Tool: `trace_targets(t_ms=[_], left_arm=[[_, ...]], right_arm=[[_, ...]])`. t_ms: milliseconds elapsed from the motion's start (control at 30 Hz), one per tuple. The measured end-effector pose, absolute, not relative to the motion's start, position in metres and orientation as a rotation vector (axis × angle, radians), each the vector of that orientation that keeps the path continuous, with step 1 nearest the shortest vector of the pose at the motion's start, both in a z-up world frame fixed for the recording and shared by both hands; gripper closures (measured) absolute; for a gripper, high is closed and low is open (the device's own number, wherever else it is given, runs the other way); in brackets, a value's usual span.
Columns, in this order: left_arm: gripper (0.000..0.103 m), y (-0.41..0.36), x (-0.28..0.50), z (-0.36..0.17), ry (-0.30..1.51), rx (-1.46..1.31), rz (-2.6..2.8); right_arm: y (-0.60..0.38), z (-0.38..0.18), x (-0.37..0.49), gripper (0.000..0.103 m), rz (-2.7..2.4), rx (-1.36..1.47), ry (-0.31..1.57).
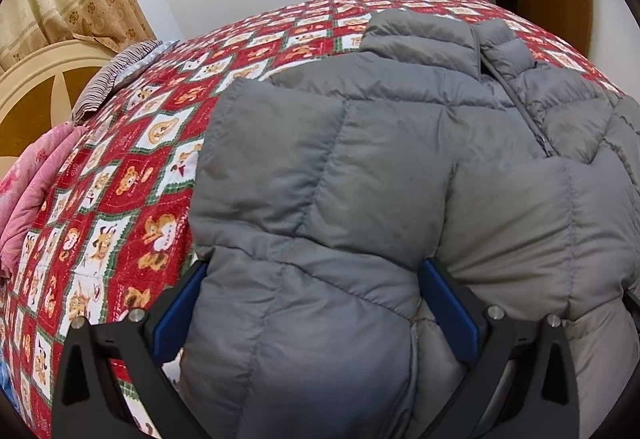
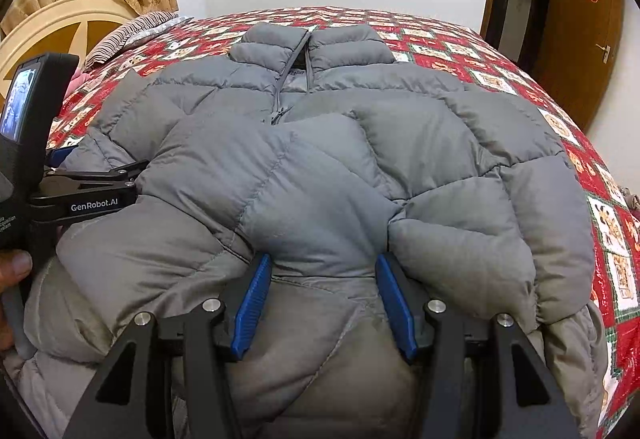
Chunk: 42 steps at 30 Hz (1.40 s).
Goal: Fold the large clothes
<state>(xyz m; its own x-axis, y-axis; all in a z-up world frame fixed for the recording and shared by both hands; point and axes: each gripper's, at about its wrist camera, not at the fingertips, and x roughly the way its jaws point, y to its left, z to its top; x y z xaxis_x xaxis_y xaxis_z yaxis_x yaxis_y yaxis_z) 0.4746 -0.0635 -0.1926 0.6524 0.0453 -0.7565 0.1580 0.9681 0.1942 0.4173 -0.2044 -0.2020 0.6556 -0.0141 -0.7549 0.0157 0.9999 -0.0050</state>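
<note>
1. Grey quilted down jacket (image 2: 320, 175); lies front-up on a patterned bedspread; collar at the far end, hem nearest the cameras.
2. Collar (image 2: 312, 43) stands open at the top; front zipper (image 2: 280, 95) closed below it.
3. Both sleeves folded inward across the chest; the cuffs meet over the lower front.
4. Padding puffy; surface creased.

Grey jacket (image 2: 320, 167) fills the near bed (image 2: 520, 79); far bedspread lies bare.
</note>
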Motion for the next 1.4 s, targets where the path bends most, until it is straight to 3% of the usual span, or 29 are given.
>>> trace_targets(t_ms=[167, 233, 400, 900, 1300, 1400], left_arm=[[0.0, -0.056, 0.467, -0.159, 0.902, 0.292, -0.076], [0.0, -0.053, 0.466, -0.141, 0.878, 0.287, -0.082], [0.0, -0.052, 0.506, -0.114, 0.896, 0.174, -0.117], [0.0, -0.106, 0.668, -0.111, 0.979, 0.048, -0.089], [0.0, -0.153, 0.718, -0.132, 1.035, 0.09, -0.136], [0.026, -0.159, 0.707, -0.135, 1.037, 0.115, -0.199]], right_arm=[[-0.208, -0.194, 0.417, 0.043, 0.027, 0.015, 0.895], [-0.213, -0.181, 0.418, 0.033, 0.081, 0.03, 0.932], [-0.23, -0.133, 0.438, 0.022, 0.087, 0.045, 0.865], [-0.285, -0.114, 0.655, 0.022, -0.098, 0.336, 0.952], [-0.283, -0.141, 0.736, 0.022, -0.128, 0.31, 1.056], [-0.283, -0.153, 0.739, 0.022, -0.097, 0.282, 1.118]])
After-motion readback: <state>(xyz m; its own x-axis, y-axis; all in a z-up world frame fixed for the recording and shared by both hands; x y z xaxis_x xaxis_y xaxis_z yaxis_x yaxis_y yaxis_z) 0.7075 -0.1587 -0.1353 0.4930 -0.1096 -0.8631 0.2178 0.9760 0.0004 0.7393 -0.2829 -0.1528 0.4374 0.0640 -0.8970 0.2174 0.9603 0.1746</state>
